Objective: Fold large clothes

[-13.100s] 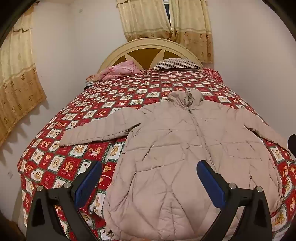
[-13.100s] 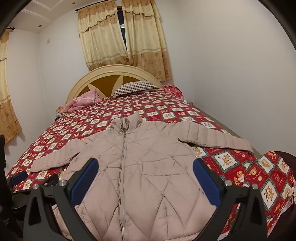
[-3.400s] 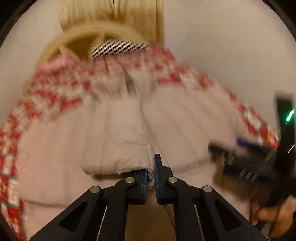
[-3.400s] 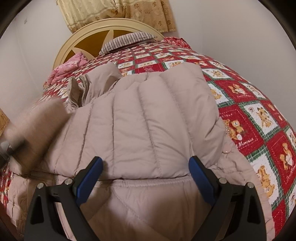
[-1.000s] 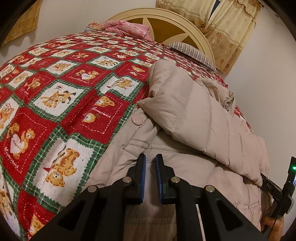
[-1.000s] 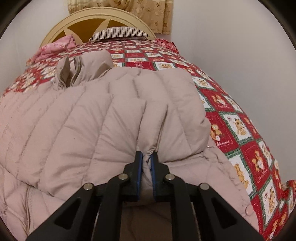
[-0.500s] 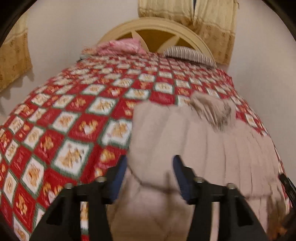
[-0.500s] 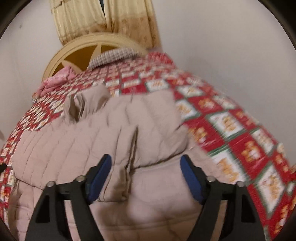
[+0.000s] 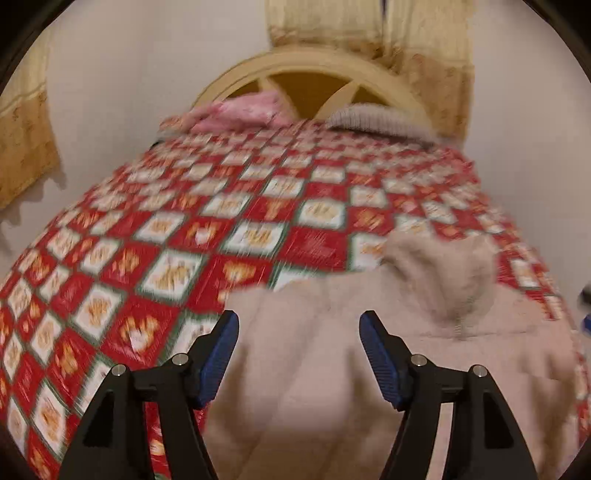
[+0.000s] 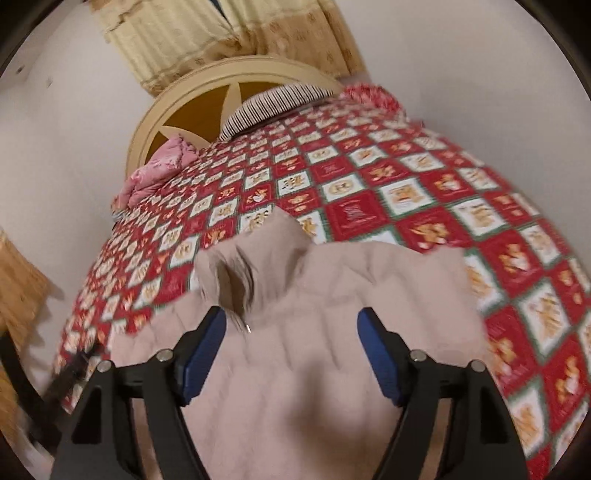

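Observation:
A beige padded jacket [image 9: 332,369] [image 10: 332,369] lies on the red patchwork bedspread [image 9: 184,229] [image 10: 424,206], both sleeves folded in over its body and the collar [image 10: 258,258] pointing at the headboard. My left gripper [image 9: 299,332] hovers above the jacket's left shoulder; its jaws are opening and hold nothing. My right gripper [image 10: 290,326] hangs over the upper middle of the jacket just below the collar; its jaws are opening too, with no cloth between the blue pads [image 10: 376,354]. Both views are blurred by motion.
At the head of the bed are a striped pillow [image 10: 273,101], a pink bundle [image 10: 162,166] and a round-topped wooden headboard [image 9: 314,74]. Yellow curtains [image 10: 221,33] hang behind. White walls close in on both sides of the bed.
Both grippers have let go of the jacket's folded sleeves and opened wide. They have risen and pulled back, so more of the bed shows beyond the jacket.

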Demonstrator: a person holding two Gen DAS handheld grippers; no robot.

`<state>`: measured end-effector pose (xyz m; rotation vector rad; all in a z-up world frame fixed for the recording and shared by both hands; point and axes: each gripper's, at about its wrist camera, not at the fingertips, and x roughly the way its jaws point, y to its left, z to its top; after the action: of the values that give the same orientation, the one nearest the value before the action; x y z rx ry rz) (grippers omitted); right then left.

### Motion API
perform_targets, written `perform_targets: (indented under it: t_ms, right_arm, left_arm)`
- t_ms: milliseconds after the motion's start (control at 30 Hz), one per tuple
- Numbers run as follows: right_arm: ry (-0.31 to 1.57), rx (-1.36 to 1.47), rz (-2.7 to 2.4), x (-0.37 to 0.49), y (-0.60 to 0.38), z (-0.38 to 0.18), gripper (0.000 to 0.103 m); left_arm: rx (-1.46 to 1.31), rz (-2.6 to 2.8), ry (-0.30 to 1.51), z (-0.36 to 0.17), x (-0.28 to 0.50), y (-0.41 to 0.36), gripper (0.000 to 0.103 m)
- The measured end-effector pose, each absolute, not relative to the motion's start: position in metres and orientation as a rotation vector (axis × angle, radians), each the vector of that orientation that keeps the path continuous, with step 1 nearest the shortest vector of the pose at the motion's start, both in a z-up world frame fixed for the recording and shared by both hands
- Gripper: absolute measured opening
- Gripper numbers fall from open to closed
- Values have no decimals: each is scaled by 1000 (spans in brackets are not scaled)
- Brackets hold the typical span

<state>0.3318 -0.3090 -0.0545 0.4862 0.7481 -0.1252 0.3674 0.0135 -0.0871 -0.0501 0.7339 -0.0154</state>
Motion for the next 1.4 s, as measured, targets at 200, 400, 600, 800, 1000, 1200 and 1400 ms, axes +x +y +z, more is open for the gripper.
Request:
perform_targets:
  t_ms: [200,400,600,800,1000,1200,1400]
  right_arm:
    - [822,489,-168,412,-312,-63,85]
    - [924,502,-234,480,-309,-91,90]
    - [1029,377,-310,520,-300,-111,90]
    - [1088,275,-294,520,-298,-115,53]
    - [1108,205,-275,483,-312,-107,15]
    - [1133,217,-295,433,-330,-134,11]
    - [870,196,-329,391,-325,-175,9]
  left_arm:
    - [-23,61,757,-144,370,6,69]
    - [-55,39,751,-146,371,10,70]
    - [-54,41,753,-147,373,9,71]
    - [-72,33,756,-149,375,11,72]
    - [-90,23,757,-149,375,14,72]
    - [-102,15,757,-150,375,15,72]
    - [-132,-24,743,-148,373,18,74]
